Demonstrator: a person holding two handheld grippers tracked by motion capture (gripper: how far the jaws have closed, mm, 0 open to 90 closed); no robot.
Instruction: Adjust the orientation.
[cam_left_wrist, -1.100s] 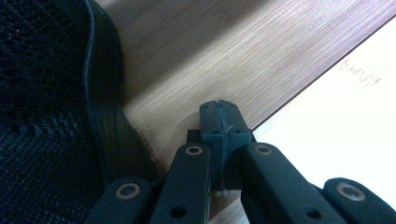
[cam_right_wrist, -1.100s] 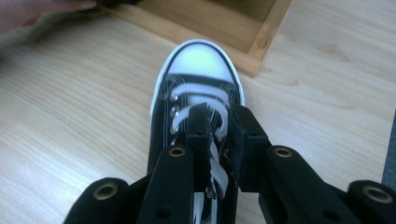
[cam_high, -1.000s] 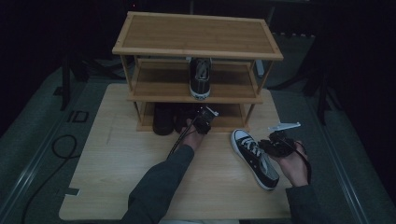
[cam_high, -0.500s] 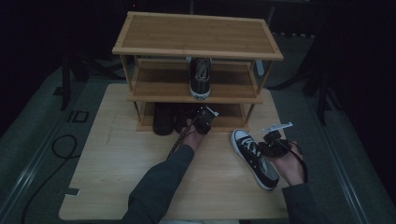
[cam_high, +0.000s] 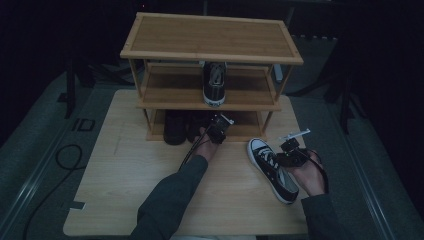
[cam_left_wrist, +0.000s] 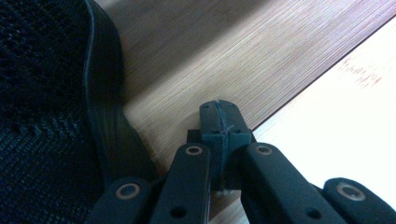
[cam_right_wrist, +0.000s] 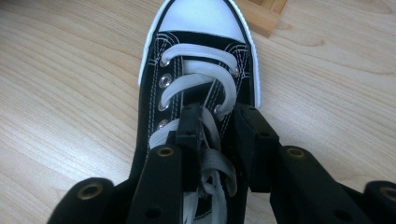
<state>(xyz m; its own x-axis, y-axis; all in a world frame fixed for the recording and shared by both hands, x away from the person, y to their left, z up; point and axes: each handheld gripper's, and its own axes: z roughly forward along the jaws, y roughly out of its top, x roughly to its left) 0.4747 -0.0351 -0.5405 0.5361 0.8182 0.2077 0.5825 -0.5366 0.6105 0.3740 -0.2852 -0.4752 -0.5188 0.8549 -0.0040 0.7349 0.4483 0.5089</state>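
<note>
Straddling black sneaker (cam_right_wrist: 196, 93), white toe cap, white laces: right claw (cam_right_wrist: 219, 126) released, opening.

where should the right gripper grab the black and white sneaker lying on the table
Probably at the laced throat, from above. The sneaker lies sole down on the table, toe toward the rack, so its open top faces up. The right gripper is above the laces, jaws having just opened, one each side of the tongue.

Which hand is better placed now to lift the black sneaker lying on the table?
Right. The right tool hangs over the sneaker, its jaws straddling the laces and just opening. The left tool is shut, down at the rack's bottom shelf.
</note>
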